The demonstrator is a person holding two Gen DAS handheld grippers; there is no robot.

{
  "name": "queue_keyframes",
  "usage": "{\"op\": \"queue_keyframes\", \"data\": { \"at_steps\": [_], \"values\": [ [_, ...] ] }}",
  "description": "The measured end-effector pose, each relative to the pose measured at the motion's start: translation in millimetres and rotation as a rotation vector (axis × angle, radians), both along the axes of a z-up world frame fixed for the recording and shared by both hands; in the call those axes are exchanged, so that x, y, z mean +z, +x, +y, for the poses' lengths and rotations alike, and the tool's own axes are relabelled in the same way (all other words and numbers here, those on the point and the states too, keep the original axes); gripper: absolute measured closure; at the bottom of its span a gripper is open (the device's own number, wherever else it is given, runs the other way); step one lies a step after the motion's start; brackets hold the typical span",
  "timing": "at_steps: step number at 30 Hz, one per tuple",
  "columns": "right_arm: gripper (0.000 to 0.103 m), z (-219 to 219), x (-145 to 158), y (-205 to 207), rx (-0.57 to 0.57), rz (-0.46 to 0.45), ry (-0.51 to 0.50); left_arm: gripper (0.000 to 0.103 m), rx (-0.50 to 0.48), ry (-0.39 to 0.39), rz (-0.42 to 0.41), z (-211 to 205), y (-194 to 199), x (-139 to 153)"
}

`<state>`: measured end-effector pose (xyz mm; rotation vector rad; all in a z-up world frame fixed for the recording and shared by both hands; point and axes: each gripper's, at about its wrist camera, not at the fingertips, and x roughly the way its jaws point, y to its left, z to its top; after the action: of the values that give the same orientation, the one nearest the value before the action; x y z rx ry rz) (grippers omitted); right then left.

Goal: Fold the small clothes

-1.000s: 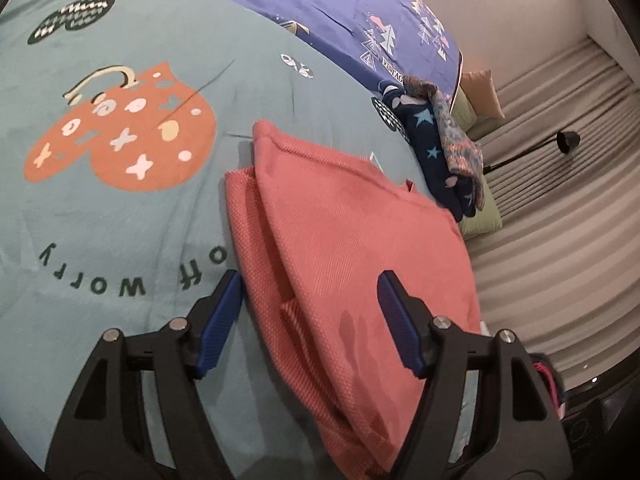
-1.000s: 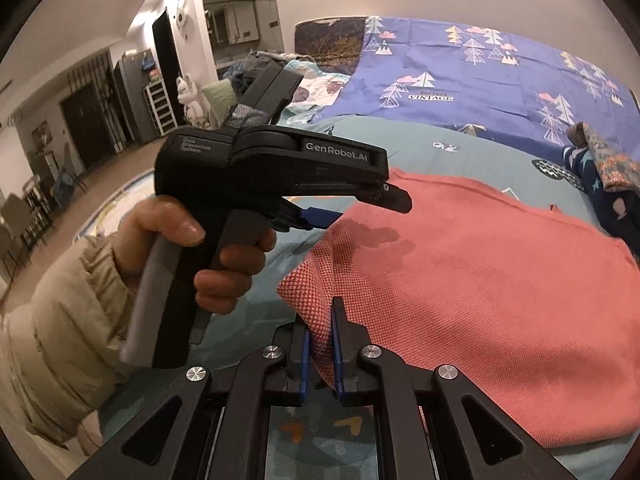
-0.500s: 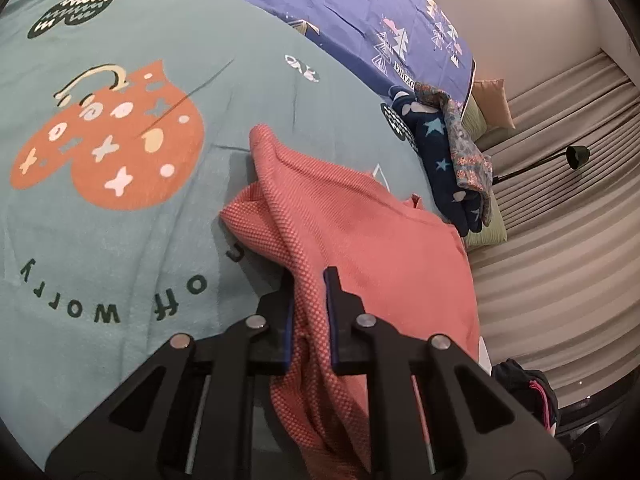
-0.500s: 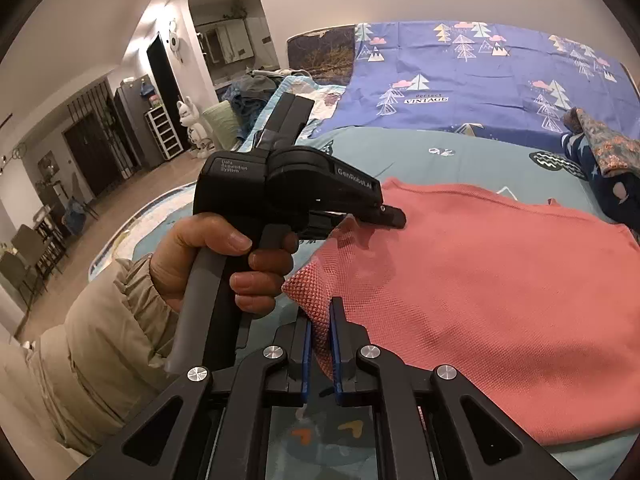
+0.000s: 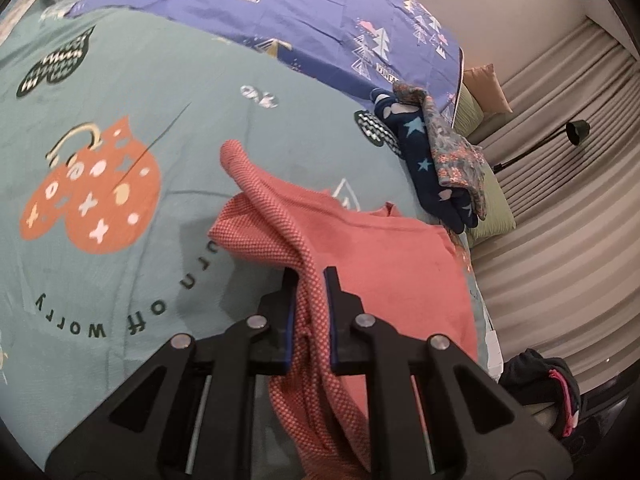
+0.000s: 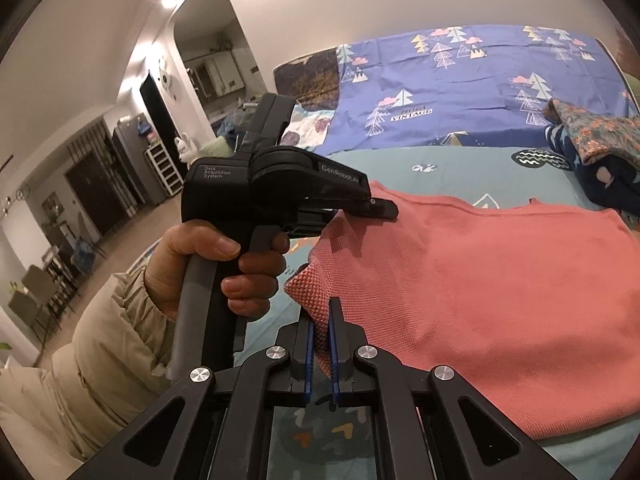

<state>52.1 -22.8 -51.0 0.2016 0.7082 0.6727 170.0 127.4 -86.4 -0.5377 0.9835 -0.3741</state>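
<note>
A coral-pink knit garment (image 5: 384, 256) lies spread on the teal printed bedspread (image 5: 160, 92). My left gripper (image 5: 311, 276) is shut on a bunched fold of its edge, which is lifted off the bed. In the right wrist view the same pink garment (image 6: 500, 292) stretches to the right, and my right gripper (image 6: 320, 312) is shut on its near corner, also raised. The left gripper (image 6: 372, 208) shows there from the side, held by a hand (image 6: 208, 268) in a beige sleeve, its tips pinching the cloth's far edge.
A dark blue star-print garment (image 5: 424, 160) with a floral cloth (image 5: 452, 148) on it lies at the bed's far right. A purple tree-print sheet (image 5: 300, 8) covers the bed's head. Curtains (image 5: 560, 220) and a floor lamp (image 5: 576, 132) stand beyond the bed; a living area (image 6: 100, 184) opens at left.
The left gripper's jaws went from wide open over the garment to shut on a fold of it, then lifted the fold. The right gripper kept its hold and rose slightly with the corner.
</note>
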Motion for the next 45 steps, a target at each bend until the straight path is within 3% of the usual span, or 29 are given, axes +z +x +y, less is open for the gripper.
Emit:
{"op": "queue_keyframes", "data": {
  "at_steps": [9,19,31,45],
  "values": [
    [0.098,-39,7,-7,-0.058,-0.016,0.096,0.090,-0.026,0.075,-0.038,-40,4,34],
    [0.098,-135,11,-10,-0.212,-0.027,0.209,0.090,-0.136,0.183,-0.087,-143,22,68],
    [0.098,-233,-22,-11,-0.389,0.028,0.312,0.090,-0.229,0.295,-0.005,-255,47,38],
    [0.098,-272,-51,-22,-0.469,0.092,0.381,0.090,-0.256,0.427,0.014,-309,56,20]
  ]
}}
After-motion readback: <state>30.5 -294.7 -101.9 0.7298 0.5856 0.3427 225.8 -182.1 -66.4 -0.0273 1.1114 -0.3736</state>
